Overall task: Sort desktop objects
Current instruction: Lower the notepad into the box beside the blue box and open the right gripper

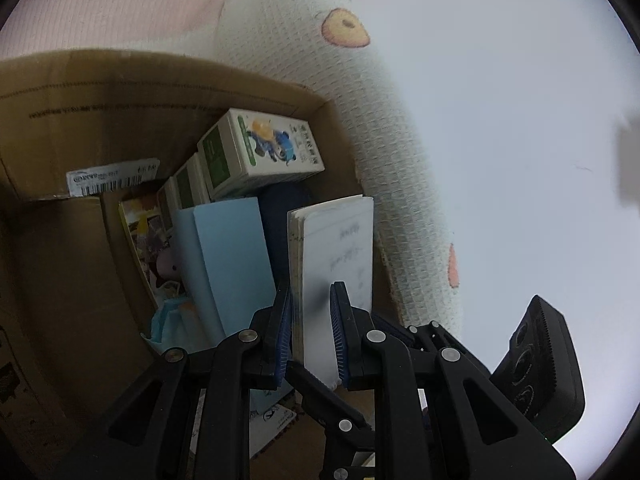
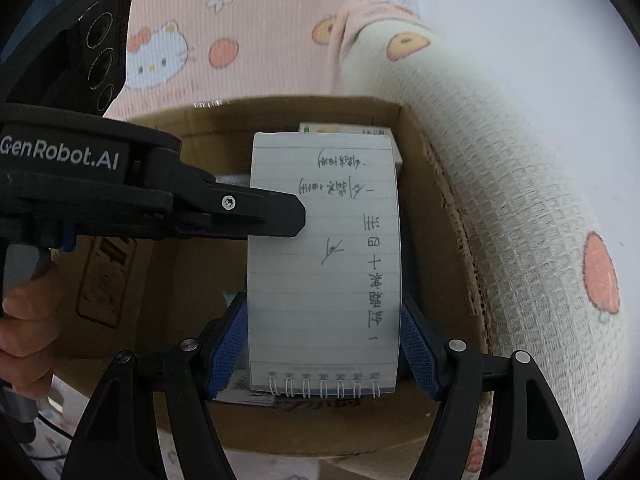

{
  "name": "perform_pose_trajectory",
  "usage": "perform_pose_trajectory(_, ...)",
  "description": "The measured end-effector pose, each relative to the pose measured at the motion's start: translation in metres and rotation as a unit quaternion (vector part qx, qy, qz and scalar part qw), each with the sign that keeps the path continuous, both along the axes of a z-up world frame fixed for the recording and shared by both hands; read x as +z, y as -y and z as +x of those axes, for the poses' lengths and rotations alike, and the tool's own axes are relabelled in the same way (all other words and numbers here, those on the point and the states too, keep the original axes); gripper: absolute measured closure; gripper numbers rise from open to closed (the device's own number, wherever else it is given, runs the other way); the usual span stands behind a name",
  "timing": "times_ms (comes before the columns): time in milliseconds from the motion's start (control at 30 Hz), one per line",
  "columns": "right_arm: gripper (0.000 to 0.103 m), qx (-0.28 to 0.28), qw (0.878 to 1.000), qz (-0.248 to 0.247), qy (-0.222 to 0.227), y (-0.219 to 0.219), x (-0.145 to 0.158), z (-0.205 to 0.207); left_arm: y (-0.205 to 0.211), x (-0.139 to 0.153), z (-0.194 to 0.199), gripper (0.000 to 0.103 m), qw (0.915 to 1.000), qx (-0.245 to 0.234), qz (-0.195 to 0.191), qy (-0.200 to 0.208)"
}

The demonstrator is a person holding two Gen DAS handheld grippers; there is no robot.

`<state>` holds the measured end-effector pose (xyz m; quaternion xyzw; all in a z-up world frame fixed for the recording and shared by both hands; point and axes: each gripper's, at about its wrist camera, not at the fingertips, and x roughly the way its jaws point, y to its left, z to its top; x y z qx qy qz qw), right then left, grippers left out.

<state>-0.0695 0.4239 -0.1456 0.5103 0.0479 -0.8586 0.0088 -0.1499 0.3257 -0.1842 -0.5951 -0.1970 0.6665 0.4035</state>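
**Notepad over the box, both grippers on it**

Your right gripper (image 2: 324, 344) clamps the white lined spiral-bound notepad (image 2: 324, 264) across its width near the wire binding, and your left gripper (image 1: 312, 320) pinches its edge through the thickness. The pad hangs upright above the open brown cardboard box (image 2: 448, 216), just inside the wall nearest your patterned sleeve (image 2: 520, 208). You appear to be stowing it; next, lower it beside the pale blue folder (image 1: 232, 256), then let go.

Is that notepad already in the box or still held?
Held: both tools grip the notepad above the open box, left tool across its thickness, right tool across its width.
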Motion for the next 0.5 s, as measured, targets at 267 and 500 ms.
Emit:
perform_pose_trajectory(267, 0.033, -0.001, 0.999, 0.033, 0.009, -0.006, -0.008, 0.001, -0.012, -0.015, -0.004, 0.081, 0.9997, -0.002, -0.003, 0.026)
perform_pose_trajectory(500, 0.032, -0.009, 0.998, 0.052, 0.030, -0.011, -0.021, 0.002, -0.026, -0.022, -0.001, 0.081, 0.9994, -0.017, -0.027, 0.015)
